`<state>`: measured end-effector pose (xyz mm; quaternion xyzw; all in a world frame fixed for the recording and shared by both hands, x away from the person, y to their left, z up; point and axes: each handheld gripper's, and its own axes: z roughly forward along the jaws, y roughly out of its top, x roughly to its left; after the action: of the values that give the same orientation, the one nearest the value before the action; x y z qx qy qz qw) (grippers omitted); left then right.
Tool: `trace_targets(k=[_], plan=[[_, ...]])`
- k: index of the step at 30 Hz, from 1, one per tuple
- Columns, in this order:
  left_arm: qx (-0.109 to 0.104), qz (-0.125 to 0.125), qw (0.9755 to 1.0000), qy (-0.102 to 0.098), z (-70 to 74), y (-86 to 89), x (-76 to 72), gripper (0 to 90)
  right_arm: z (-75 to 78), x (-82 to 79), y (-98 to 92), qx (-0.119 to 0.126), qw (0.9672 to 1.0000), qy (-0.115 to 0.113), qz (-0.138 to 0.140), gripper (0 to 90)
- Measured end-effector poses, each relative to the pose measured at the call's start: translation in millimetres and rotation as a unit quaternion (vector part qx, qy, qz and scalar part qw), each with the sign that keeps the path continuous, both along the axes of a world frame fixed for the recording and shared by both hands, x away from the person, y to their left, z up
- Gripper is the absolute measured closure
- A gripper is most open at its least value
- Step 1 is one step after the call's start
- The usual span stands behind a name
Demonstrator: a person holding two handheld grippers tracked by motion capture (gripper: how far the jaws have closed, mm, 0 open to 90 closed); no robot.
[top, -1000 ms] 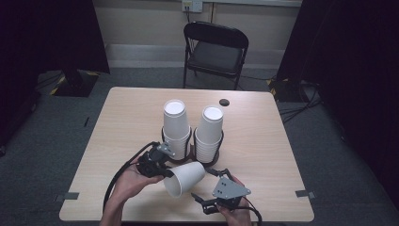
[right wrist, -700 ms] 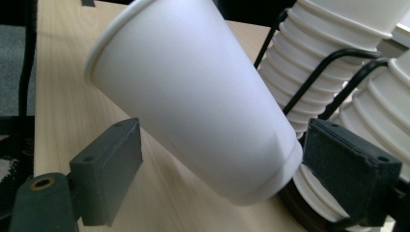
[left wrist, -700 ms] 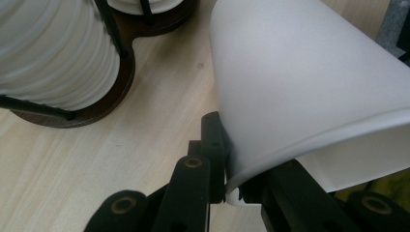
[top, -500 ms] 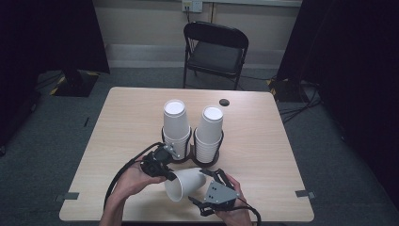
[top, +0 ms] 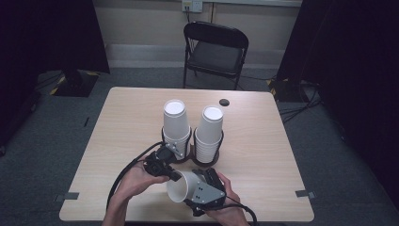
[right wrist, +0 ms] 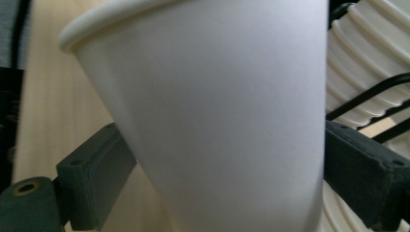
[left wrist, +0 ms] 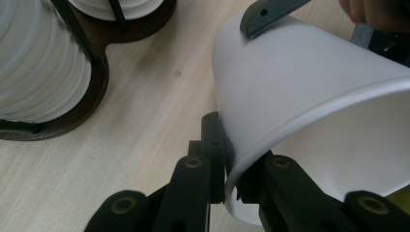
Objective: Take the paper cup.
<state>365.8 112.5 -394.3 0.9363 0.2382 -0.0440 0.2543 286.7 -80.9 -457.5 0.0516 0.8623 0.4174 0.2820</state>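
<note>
The paper cup lies on its side in the air just in front of the cup rack, its rim pinched in the left claw. The right claw, just widened, brackets its body. Squeezing there could crush the thin wall; a loose grip could drop it onto the counter.

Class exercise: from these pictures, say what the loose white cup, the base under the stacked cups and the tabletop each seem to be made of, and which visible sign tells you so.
Loose cup: probably paper, matte white, with a thin wall and a rolled rim.
Holder base: looks like dark brown wood or board, a flat cut edge with a slight sheen; thin black rods rise from it.
Tabletop: pale wood-grain surface, smooth, possibly laminate rather than solid wood.
</note>
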Motion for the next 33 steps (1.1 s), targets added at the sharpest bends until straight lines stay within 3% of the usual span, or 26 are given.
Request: trace_targets(k=[3,12,15,28,33], plan=[[-0.009,0.001,0.9999,0.006,-2.1,-1.7,-0.4,85.1,-0.6,-2.0,2.8,0.0,1.0,-0.005,-0.003,9.1],[-0.01,0.001,0.9999,0.009,-5.4,-11.9,0.2,85.2,-2.2,-3.1,8.3,0.004,1.0,-0.001,-0.005,8.9],[-0.021,0.004,0.9997,0.013,-8.2,-13.2,1.0,87.3,-1.0,-4.0,10.8,0.021,0.9998,0.0,-0.006,9.1],[-0.022,0.021,0.9995,0.003,-11.7,-13.9,0.4,86.5,2.1,-4.8,16.7,0.016,0.9998,-0.005,-0.011,10.4],[-0.045,0.033,0.9984,-0.001,-9.8,-11.2,0.2,87.0,2.1,-4.6,14.1,0.024,0.9996,-0.011,-0.014,11.5]])
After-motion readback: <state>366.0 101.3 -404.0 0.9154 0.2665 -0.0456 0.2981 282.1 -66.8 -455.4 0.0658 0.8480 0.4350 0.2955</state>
